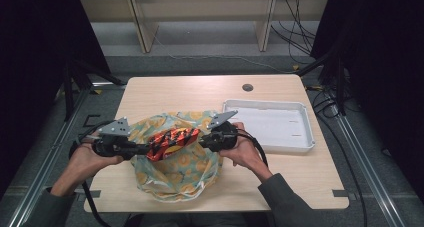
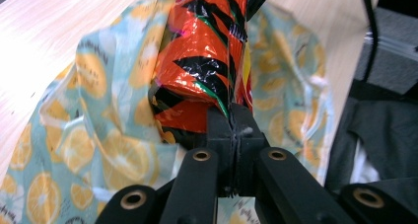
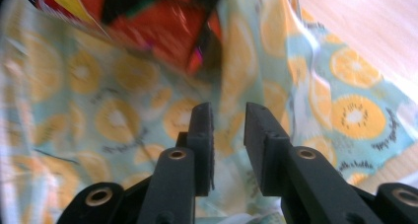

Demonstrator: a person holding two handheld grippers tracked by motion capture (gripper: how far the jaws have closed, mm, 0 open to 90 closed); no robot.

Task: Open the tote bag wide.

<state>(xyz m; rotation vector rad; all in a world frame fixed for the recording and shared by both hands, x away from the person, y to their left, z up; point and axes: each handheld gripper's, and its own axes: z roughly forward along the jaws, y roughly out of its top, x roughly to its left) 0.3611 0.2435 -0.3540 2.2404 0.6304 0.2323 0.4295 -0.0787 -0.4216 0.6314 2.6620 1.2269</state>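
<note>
A shiny orange-and-black snack packet [image 1: 172, 141] hangs level over the open mouth of a pale blue bag printed with orange slices [image 1: 175, 179]. My left gripper [image 1: 147, 148] is shut on the packet's left end. In the left gripper view the jaws [image 2: 235, 120] pinch the packet [image 2: 207, 51] by its edge, with the bag [image 2: 98, 110] spread below. My right gripper [image 1: 202, 139] stands at the packet's right end, by the bag's far rim. In the right gripper view it [image 3: 229, 115] is open with a narrow gap, the bag [image 3: 98, 115] behind it and the packet [image 3: 162, 26] just above.
A white rectangular tray [image 1: 305, 137] lies on the wooden table [image 1: 190, 89] to the right of the bag. A small round hole [image 1: 247, 87] sits near the table's far edge. Cables trail from both grippers off the front edge.
</note>
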